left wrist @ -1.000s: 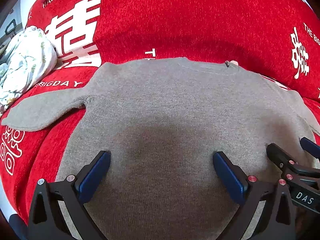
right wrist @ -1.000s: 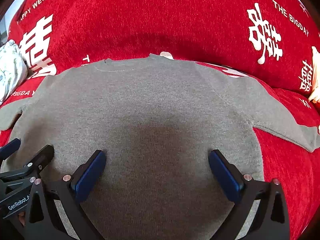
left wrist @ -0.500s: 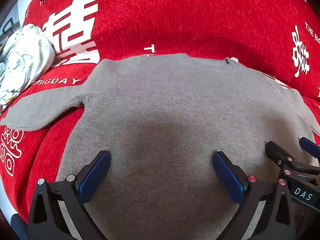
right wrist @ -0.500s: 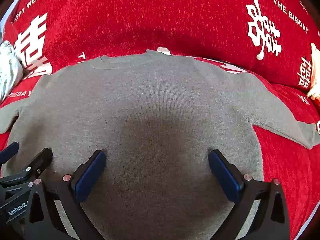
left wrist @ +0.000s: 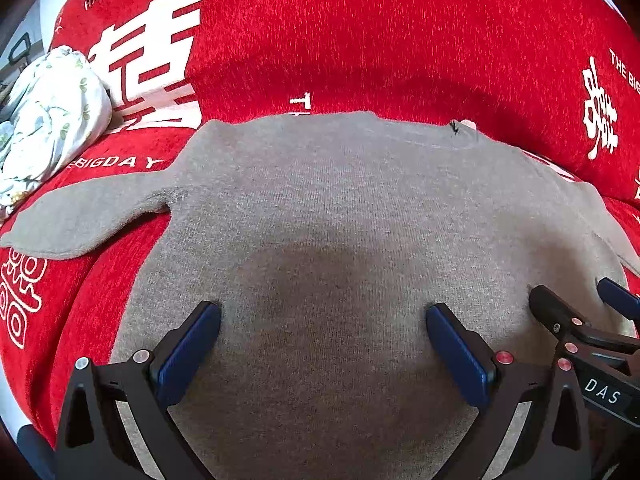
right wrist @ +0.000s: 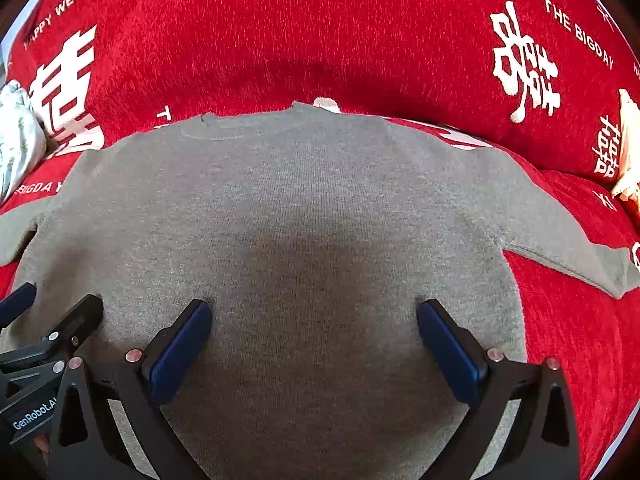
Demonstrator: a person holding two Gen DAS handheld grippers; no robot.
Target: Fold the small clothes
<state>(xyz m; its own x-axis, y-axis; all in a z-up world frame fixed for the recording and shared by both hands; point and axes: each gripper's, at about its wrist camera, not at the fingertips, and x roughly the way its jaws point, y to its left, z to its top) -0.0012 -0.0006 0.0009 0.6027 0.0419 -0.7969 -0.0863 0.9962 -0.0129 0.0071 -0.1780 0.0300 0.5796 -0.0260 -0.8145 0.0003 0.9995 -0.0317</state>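
A grey knit sweater (left wrist: 340, 208) lies spread flat on a red sofa cover, neckline at the far side, hem toward me. It also fills the right wrist view (right wrist: 304, 208). Its left sleeve (left wrist: 88, 216) stretches out to the left, its right sleeve (right wrist: 568, 248) to the right. My left gripper (left wrist: 323, 320) is open and empty over the lower body of the sweater. My right gripper (right wrist: 314, 316) is open and empty beside it, also over the lower body. The right gripper also shows at the right edge of the left wrist view (left wrist: 580, 304), and the left gripper at the left edge of the right wrist view (right wrist: 52, 308).
The red sofa cover (left wrist: 360, 40) with white lettering rises behind the sweater as a backrest. A bundle of white floral cloth (left wrist: 52, 120) lies at the far left. A pale cream item (right wrist: 628, 152) sits at the right edge.
Both grippers have shifted slightly forward over the sweater; the neckline sits a little lower in view. Both stay open.
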